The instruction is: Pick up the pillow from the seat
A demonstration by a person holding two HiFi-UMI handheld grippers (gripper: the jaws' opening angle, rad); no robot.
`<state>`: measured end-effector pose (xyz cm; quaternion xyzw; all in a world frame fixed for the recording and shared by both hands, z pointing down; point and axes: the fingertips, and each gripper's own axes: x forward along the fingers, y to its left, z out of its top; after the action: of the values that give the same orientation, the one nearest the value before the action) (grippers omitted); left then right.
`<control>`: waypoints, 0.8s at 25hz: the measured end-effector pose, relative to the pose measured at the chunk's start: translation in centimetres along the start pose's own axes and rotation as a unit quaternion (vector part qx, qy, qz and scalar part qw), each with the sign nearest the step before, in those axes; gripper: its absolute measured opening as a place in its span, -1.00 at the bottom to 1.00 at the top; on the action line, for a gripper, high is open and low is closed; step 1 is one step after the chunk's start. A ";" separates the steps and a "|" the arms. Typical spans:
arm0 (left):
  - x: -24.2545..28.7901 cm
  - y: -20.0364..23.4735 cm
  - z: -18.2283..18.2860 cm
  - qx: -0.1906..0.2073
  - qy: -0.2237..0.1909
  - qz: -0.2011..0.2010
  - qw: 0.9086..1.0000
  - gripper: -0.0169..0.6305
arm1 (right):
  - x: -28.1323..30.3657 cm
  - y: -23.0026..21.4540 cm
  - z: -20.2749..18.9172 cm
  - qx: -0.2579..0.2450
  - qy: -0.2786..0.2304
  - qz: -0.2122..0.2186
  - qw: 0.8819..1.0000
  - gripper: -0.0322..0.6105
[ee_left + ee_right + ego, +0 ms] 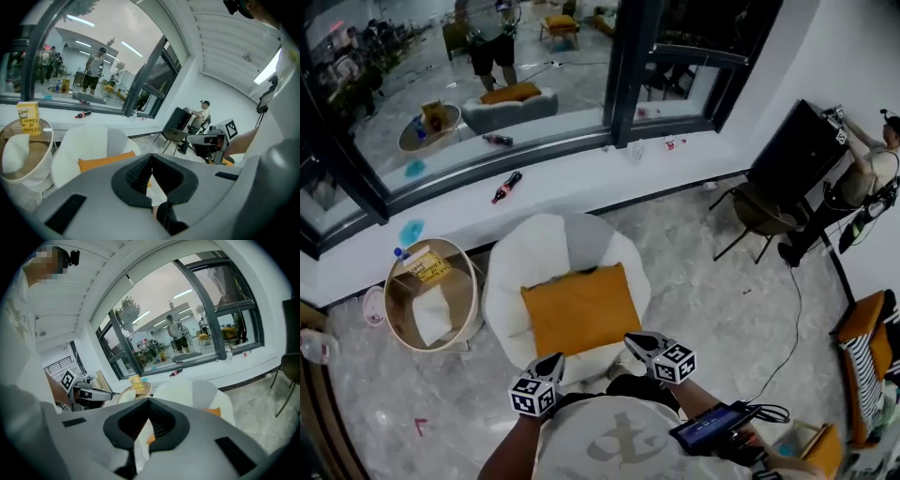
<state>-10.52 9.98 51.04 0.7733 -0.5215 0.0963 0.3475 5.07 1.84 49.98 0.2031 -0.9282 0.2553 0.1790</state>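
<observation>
I have both tools down at the front of the white seat, and the orange pillow lies flat on its cushion, near the middle of the head view. The left tool sits at the pillow's 7 o'clock, just beside its near left corner. The right tool sits at 5 o'clock, just beside the near right corner. I cannot tell whether either tip touches the fabric. In each gripper view the jaws are closed tip to tip, with nothing held between them, and the pillow shows beyond them on the seat. At the seat's 9 o'clock stands a round basket with a yellow box in it. A bottle lies on the window ledge at 11 o'clock.
</observation>
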 end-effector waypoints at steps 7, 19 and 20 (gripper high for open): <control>5.4 -0.7 1.1 -0.008 0.020 0.025 0.999 -0.91 | 1.6 -6.1 1.1 -0.010 0.046 0.031 0.998 -0.86; 11.7 0.8 -1.5 -0.056 0.079 0.104 0.990 -0.91 | 4.2 -16.4 -3.0 -0.010 0.126 0.051 0.991 -0.86; 12.0 1.1 -1.8 -0.064 0.080 0.111 0.989 -0.91 | 4.4 -17.1 -3.5 -0.010 0.131 0.051 0.990 -0.86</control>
<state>-5.87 1.98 58.99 0.6766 -0.5795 0.1626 0.4243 10.12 -10.95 61.53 0.1181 -0.9083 0.2792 0.2882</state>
